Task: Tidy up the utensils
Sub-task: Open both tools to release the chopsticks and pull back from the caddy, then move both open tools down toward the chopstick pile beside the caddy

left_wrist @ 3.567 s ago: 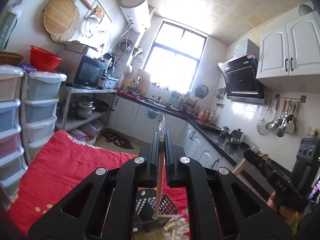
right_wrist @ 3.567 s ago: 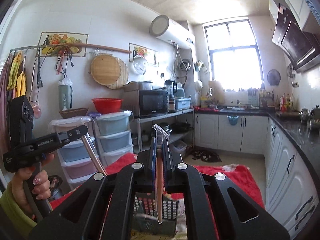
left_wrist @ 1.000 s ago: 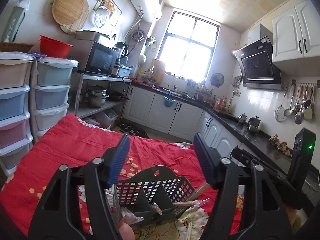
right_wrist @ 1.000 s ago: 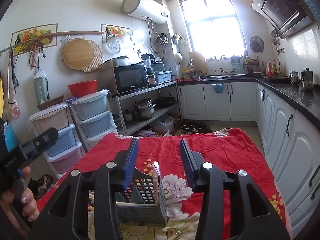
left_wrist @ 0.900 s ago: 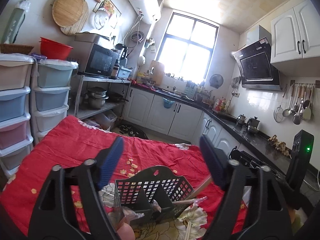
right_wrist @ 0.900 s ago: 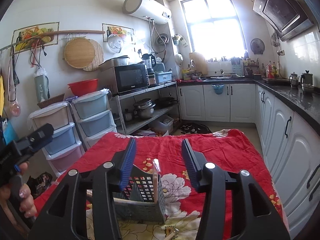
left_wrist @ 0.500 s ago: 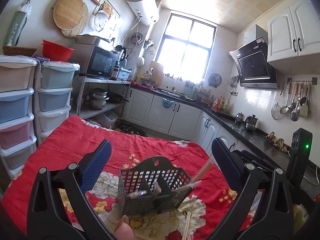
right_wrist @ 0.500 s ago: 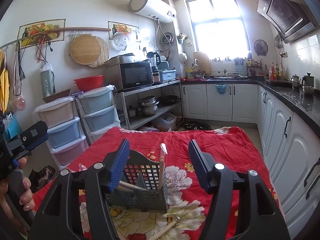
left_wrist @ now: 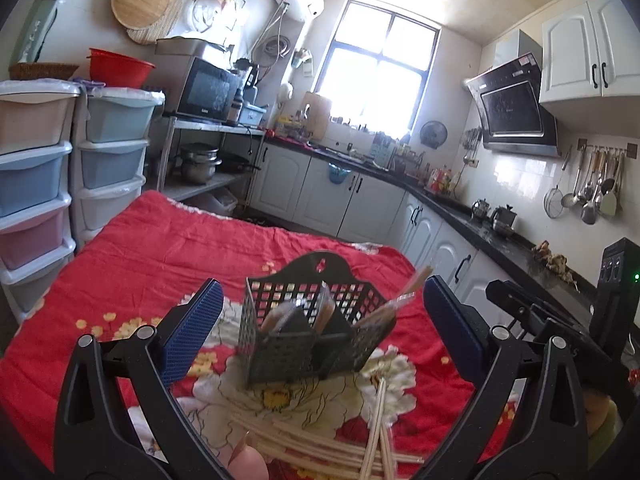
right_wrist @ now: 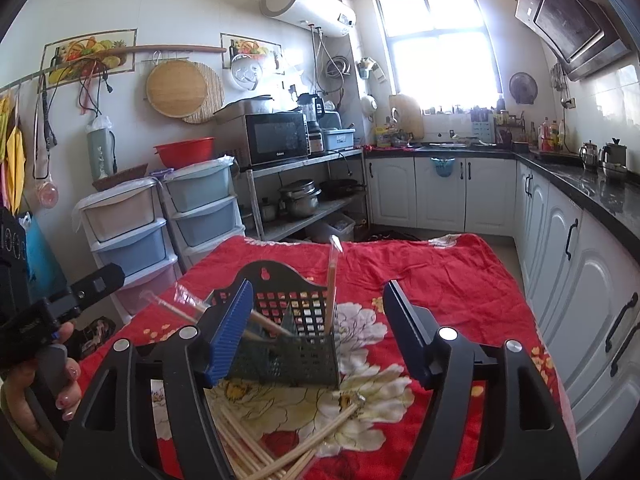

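Observation:
A dark perforated utensil caddy [left_wrist: 308, 320] stands on the red flowered cloth; it also shows in the right wrist view [right_wrist: 292, 336]. Wrapped chopsticks [right_wrist: 331, 280] stand upright in it, others [left_wrist: 404, 300] lean out of it. Loose wooden chopsticks [left_wrist: 360, 444] lie in front of the caddy, also seen in the right wrist view [right_wrist: 280, 448]. My left gripper [left_wrist: 320, 332] is wide open and empty, above and in front of the caddy. My right gripper [right_wrist: 316, 332] is wide open and empty, at the caddy's near side.
The red flowered cloth [left_wrist: 160, 248] covers the table. Stacked plastic drawers [left_wrist: 36, 168] stand to the left. White cabinets with a black counter [right_wrist: 580, 220] run along the right. The other gripper's handle [left_wrist: 580, 320] shows at right in the left wrist view.
Both grippers, earlier shut on wrapped chopsticks, let them go into the caddy, opened wide and pulled back. The loose chopsticks in front have come into view.

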A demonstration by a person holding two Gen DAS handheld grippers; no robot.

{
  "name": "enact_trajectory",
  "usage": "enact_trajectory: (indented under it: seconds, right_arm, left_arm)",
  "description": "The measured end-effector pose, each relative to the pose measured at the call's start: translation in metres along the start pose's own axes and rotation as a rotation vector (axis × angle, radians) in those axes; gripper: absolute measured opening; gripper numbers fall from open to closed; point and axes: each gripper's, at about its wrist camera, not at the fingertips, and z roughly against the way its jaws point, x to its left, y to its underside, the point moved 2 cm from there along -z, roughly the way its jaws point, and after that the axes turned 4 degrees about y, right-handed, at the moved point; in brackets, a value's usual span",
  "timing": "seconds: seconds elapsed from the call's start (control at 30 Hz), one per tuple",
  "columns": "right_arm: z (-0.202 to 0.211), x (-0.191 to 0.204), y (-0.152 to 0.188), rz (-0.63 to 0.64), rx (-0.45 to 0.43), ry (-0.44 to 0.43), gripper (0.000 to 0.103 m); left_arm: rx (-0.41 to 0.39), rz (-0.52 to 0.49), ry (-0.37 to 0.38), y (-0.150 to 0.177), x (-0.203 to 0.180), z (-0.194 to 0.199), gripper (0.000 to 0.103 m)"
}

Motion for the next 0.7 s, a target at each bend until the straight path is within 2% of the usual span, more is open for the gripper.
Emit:
enact_trajectory:
  seconds: [0.7]
  right_arm:
    - [-0.004,0.013,0.033,0.002,0.102,-0.017,0.066]
  left_arm:
    - [0.099,0.05,-0.047,0.036,0.029,0.006,0.092]
